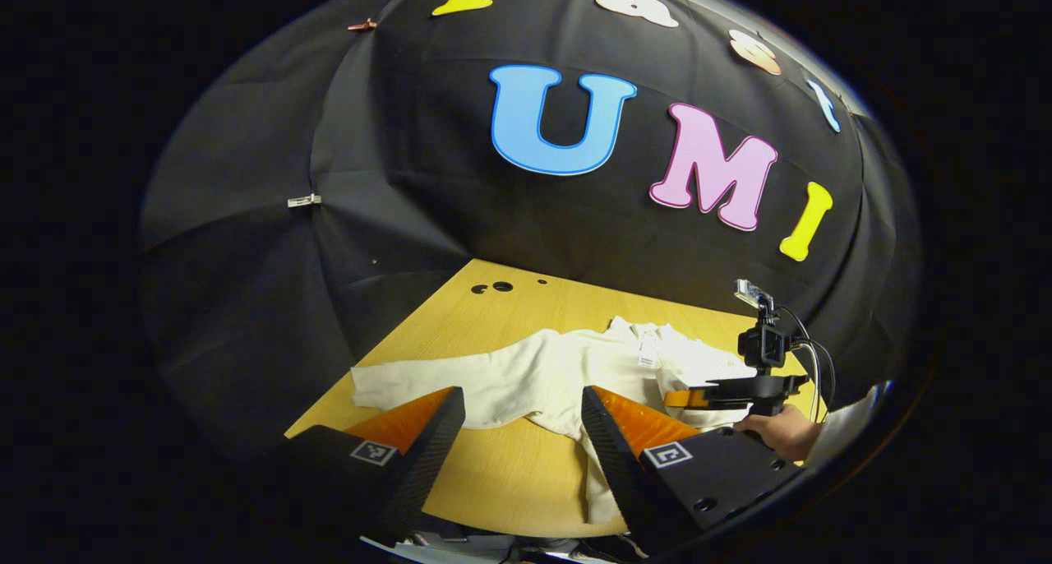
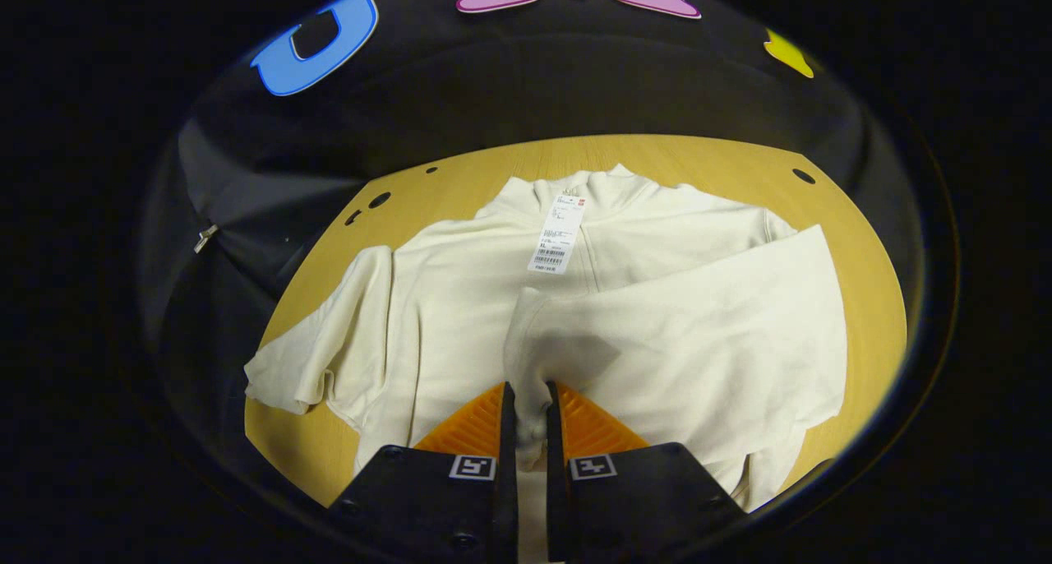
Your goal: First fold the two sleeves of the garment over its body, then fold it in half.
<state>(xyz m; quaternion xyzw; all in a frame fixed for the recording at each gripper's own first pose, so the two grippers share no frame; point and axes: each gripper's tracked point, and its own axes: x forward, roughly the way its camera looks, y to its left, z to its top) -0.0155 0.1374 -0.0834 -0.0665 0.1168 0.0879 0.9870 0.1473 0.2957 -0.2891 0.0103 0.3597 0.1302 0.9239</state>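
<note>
From the left gripper view we look low across the table point(image 1: 509, 465) toward the wall; the right gripper view looks down closely on the same garment point(image 2: 460, 301).

The garment point(image 2: 460, 301), at the centre of the right gripper view, is plain cream-white with no print. A white tag point(image 2: 555, 233) with dark printed bars lies near its collar in the upper middle. The table point(image 2: 863, 284) around it is honey-yellow wood grain with small black holes point(image 1: 491, 287). Behind, across the top of the frame, the booth wall point(image 1: 246, 219) is black cloth.
</note>
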